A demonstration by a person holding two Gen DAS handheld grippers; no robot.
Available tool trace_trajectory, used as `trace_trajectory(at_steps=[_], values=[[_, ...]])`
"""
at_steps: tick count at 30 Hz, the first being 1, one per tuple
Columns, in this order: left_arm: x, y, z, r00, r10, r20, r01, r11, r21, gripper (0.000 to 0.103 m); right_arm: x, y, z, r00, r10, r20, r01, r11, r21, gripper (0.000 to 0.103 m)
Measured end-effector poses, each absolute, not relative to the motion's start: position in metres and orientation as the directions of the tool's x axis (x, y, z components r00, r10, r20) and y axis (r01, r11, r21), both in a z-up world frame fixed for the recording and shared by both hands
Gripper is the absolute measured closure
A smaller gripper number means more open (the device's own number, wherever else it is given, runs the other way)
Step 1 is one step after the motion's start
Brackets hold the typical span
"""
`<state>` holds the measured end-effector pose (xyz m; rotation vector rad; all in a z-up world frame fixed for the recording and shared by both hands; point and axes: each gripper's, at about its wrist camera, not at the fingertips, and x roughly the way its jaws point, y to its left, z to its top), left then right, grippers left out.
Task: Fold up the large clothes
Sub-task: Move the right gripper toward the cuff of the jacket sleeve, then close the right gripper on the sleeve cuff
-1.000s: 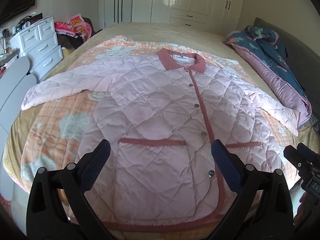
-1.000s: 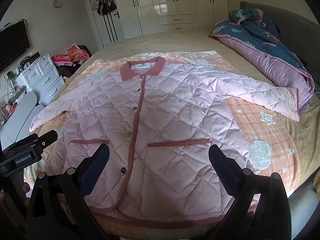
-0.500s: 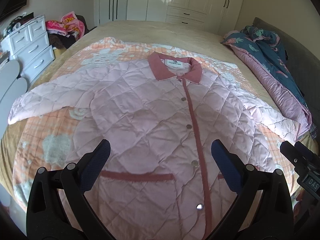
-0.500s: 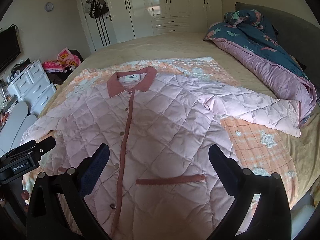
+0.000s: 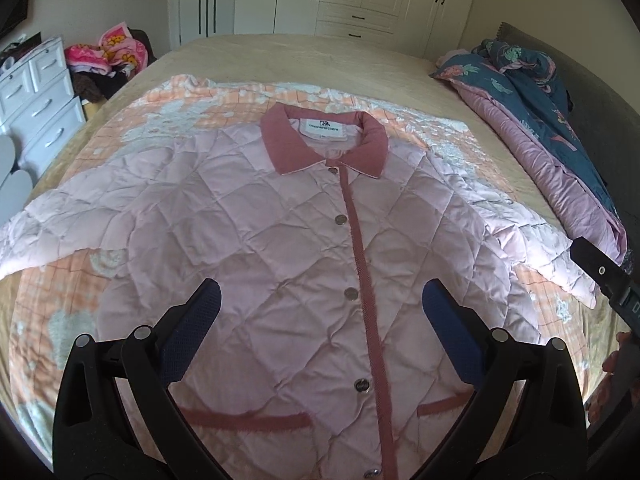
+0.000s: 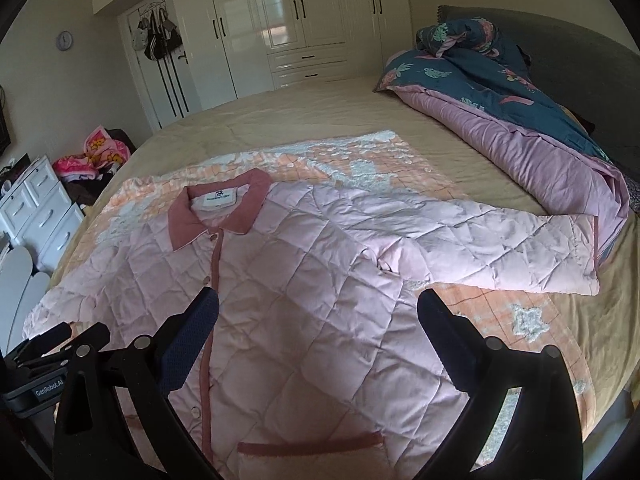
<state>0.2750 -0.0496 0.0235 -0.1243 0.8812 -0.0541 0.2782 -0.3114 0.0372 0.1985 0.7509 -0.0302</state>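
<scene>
**Quilted jacket laid flat, both grippers empty, first fold not begun**

With both pairs of fingers spread wide and closed on nothing, the entry reads as an approach stage: no part of the garment is lifted or creased over.

Left gripper (image 5: 320,312): blue-padded fingers (image 5: 192,328) far apart, hovering above the jacket front, apparently clear of the cloth; the button placket shows between them at about 1 o'clock.

Right gripper (image 6: 318,316): fingers (image 6: 444,340) equally wide, nothing held, poised over the jacket's right half near the armpit seam.

Pink quilted jacket (image 5: 304,240): flat, front up, buttoned, on an orange checked blanket (image 5: 52,280) atop the bed (image 6: 320,120). Collar (image 5: 324,140) at 12 o'clock in the left view. Left sleeve (image 5: 60,216) runs out toward 9 o'clock; right sleeve (image 6: 500,248) stretches to 3 o'clock in the right view, its cuff close to the rolled duvet (image 6: 520,140) at 2 o'clock.

Surroundings: white drawers (image 5: 36,104) at 10 o'clock, wardrobe (image 6: 300,28) at 12 o'clock.

Judgement: step in hand is positioning for the first fold. The next move likely calls for each gripper to travel outward to a sleeve or shoulder edge, descend, pinch the padded layers, and carry them inward across the body. Quilted fabric is bulky; a shallow pinch may slip.
</scene>
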Motion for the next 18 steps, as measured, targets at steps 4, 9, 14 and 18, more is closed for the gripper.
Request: trace_trajectory(at_steps=[4,9,14,18], values=[[0.296,-0.056,0.013,0.619,-0.097,-0.779,-0.004,0.992,-0.127,0.008,0.297,-0.327,0.024,0.720,0.023,-0.693,0.140,0.974,0.178,0.004],[0.319,-0.061,0.001,0.604,-0.106,-0.790,-0.006,0.991,-0.137,0.008,0.318,-0.359,0.001,0.694,-0.005,-0.720,0.230,0.949,0.214,0.004],[0.342,-0.063,-0.009,0.592,-0.104,-0.799,-0.024,0.989,-0.146,0.008,0.330,-0.398,-0.018,0.671,-0.041,-0.740,0.331,0.910,0.250,0.004],[0.357,-0.067,-0.015,0.574,-0.109,-0.812,-0.025,0.988,-0.150,0.008,0.333,-0.438,-0.032,0.654,-0.068,-0.754,0.413,0.866,0.281,0.004]])
